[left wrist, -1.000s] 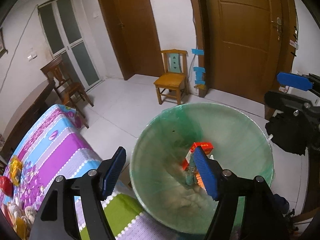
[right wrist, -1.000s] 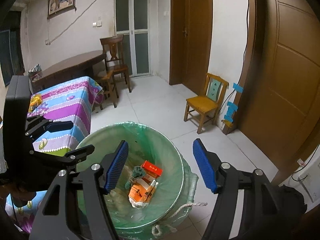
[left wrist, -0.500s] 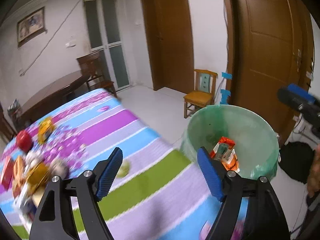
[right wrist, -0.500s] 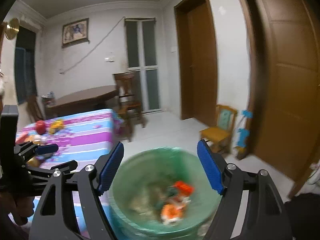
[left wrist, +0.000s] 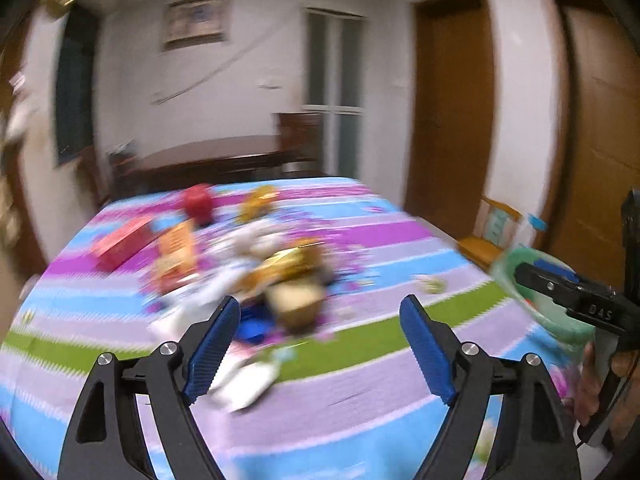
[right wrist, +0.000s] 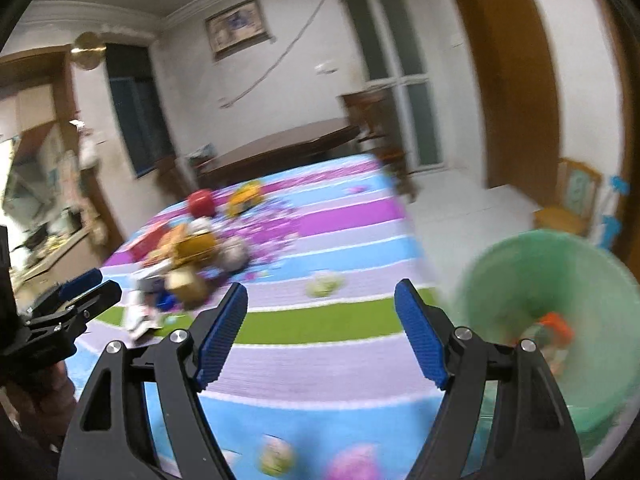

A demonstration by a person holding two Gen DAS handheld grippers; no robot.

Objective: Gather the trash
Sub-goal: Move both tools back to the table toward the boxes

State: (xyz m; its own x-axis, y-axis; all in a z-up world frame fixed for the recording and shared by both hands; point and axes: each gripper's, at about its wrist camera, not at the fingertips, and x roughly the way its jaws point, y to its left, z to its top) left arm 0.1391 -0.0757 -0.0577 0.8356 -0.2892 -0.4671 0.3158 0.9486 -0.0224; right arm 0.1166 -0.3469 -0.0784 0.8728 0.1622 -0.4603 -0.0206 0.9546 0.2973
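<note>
A blurred pile of trash (left wrist: 256, 264) lies on the striped cloth-covered table (left wrist: 360, 364): a gold wrapper, an orange packet, a red box, a red round thing and white paper. It also shows in the right wrist view (right wrist: 192, 260). My left gripper (left wrist: 320, 344) is open and empty, over the table just short of the pile. My right gripper (right wrist: 320, 332) is open and empty over the table's near side. The green-lined bin (right wrist: 560, 308) stands to the right with an orange and red packet inside; it also shows in the left wrist view (left wrist: 532, 296).
A dark wooden table (left wrist: 216, 160) and chair stand behind. A small yellow chair (right wrist: 572, 204) stands by the brown doors on the right. A small green-white scrap (right wrist: 324, 284) lies alone on the cloth. Both views are motion-blurred.
Both grippers swung left, away from over the bin to over the table. The trash pile is now straight ahead of the left gripper. Both stay open.
</note>
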